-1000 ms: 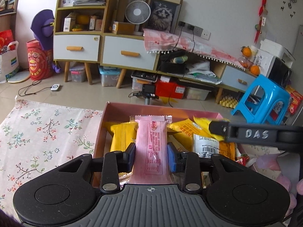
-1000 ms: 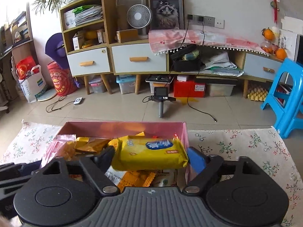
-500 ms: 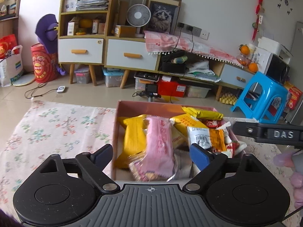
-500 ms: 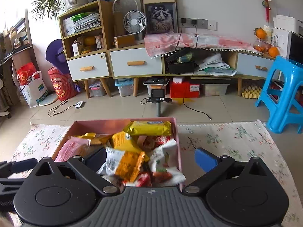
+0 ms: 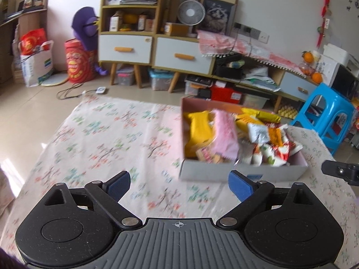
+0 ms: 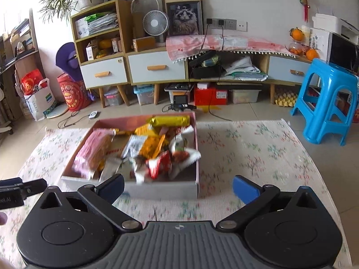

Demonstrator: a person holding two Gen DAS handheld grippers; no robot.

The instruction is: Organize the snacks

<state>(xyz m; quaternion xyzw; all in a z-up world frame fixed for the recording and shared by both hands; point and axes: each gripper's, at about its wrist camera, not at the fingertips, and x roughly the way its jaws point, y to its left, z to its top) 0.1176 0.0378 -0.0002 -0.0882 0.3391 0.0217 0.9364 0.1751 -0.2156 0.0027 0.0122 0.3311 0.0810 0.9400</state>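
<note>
A pink cardboard box stands on the floral cloth and holds several snack packets. A pink packet lies in its left part beside a yellow one. A long yellow packet lies at the box's far edge. My left gripper is open and empty, a little in front of the box and to its left. My right gripper is open and empty, just in front of the box's near wall.
The floral cloth covers the surface around the box. A blue plastic stool stands at the right. Cabinets with drawers, a small camera tripod and storage boxes line the far wall.
Both grippers have opened and let go: the pink packet and the long yellow packet now lie in the box. Both grippers have drawn back toward me, away from the box.
</note>
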